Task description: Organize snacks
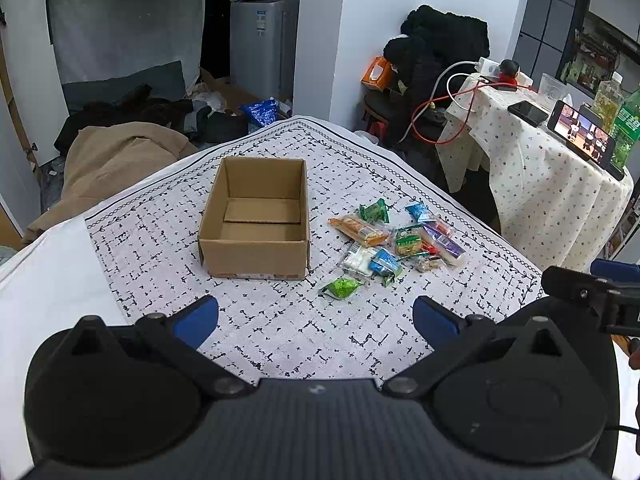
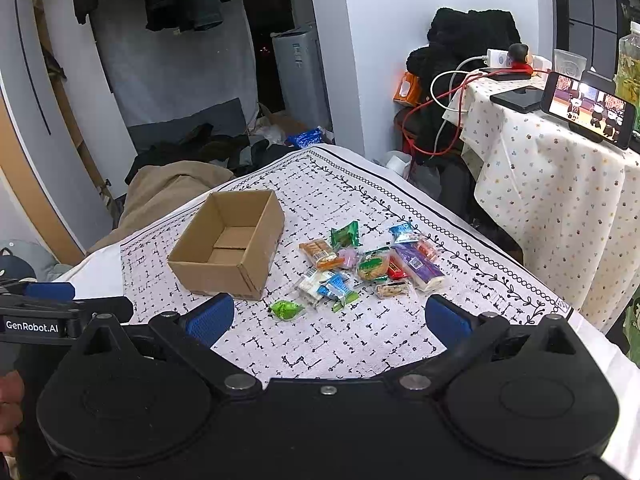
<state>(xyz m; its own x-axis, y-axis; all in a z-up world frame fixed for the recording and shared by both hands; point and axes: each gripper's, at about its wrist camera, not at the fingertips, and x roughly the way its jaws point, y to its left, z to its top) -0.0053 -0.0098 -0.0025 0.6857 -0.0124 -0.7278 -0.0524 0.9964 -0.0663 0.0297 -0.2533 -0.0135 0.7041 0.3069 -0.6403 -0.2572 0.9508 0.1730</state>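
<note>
**Snacks Laid Out Beside an Empty Box, Nothing Yet Picked Up**

A cardboard box (image 1: pixel 254 224) is set open-topped on the patterned tablecloth (image 1: pixel 280 332), and nothing is seen inside it. Just to its right, a loose pile of wrapped snacks (image 1: pixel 394 242) is spread on the cloth, near the box but apart from it; the arrangement appears meant to keep each transfer short. A small green packet (image 1: pixel 342 287) lies nearest the cameras, apart from the rest of the pile, and can be judged the easiest first pick. A long purple packet (image 2: pixel 418 266) rests at the far right edge of the pile.

The left gripper (image 1: pixel 316 316) is held above the near part of the cloth with its fingers spread wide and nothing between them. The right gripper (image 2: pixel 330 316) is likewise spread wide and empty, facing the snacks. The sorting is judged not yet begun.
</note>
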